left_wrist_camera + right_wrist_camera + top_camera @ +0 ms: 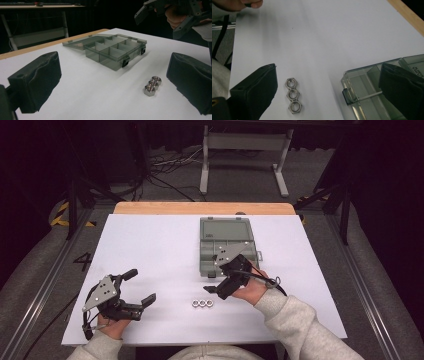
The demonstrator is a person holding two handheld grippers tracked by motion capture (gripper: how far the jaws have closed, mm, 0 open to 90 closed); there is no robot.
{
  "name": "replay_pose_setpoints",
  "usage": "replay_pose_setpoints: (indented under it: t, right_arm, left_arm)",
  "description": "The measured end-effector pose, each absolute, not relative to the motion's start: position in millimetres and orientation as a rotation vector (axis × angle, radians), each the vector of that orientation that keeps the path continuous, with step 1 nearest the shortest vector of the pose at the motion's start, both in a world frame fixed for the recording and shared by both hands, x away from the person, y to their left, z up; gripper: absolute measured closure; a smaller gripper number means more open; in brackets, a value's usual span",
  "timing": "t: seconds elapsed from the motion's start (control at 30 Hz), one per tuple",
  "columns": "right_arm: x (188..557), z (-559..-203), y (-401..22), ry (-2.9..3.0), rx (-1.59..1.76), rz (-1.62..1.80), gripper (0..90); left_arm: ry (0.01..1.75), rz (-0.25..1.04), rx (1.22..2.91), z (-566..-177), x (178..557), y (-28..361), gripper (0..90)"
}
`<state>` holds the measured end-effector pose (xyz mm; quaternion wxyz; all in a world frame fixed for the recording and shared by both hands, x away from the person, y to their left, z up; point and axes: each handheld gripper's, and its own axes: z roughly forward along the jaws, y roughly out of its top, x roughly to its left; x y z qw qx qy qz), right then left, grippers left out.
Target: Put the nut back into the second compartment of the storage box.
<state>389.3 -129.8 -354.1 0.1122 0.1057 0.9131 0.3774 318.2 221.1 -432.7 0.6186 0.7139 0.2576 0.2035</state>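
Note:
Three steel hex nuts (pixel 202 303) lie touching in a row on the white table, near the front edge. Behind them a smoky grey compartment box (pixel 227 245) lies with its lid open flat. My left gripper (pixel 140 286) hovers at the front left, open and empty, with the nuts (pixel 152 86) ahead between its jaws (pixel 113 75). My right gripper (pixel 227 279) is open above the box's front edge. One of its jaws stands beside the nuts (pixel 293 96) and the other over the box (pixel 362 92); nothing is held (pixel 328 82).
White sheet (pixel 150 245) covers the table; a wooden strip (pixel 200 208) shows at the far edge. The box's compartments (pixel 112 50) look empty. Cables and a table frame (pixel 245 142) stand on the floor beyond. My right gripper (pixel 175 12) shows high in the left gripper view.

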Motion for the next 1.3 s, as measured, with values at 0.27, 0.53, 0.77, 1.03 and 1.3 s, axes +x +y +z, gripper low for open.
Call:
replay_pose_setpoints:
  t: [0.27,0.53,0.77,1.03,1.3]
  right_arm:
    - [390.4,-356.5,-118.9,2.772,0.277,0.931,3.5]
    - [393.0,-363.6,-105.8,2.869,0.246,0.723,5.9]
    - [392.6,-373.0,-97.3,2.933,0.242,0.573,8.5]
    - [391.4,-391.1,-89.3,2.986,0.232,0.465,9.6]
    - [386.3,-408.5,-81.6,3.042,0.170,0.368,20.8]
  left_arm:
    - [0.595,0.467,1.646,-433.1,318.0,220.5,0.4]
    - [0.596,0.466,1.644,-433.1,318.5,220.0,0.4]
    - [0.605,0.463,1.659,-433.5,318.9,219.8,0.5]
    - [0.605,0.466,1.670,-433.9,319.6,219.2,0.5]
    - [0.607,0.462,1.665,-434.1,319.7,219.1,0.5]
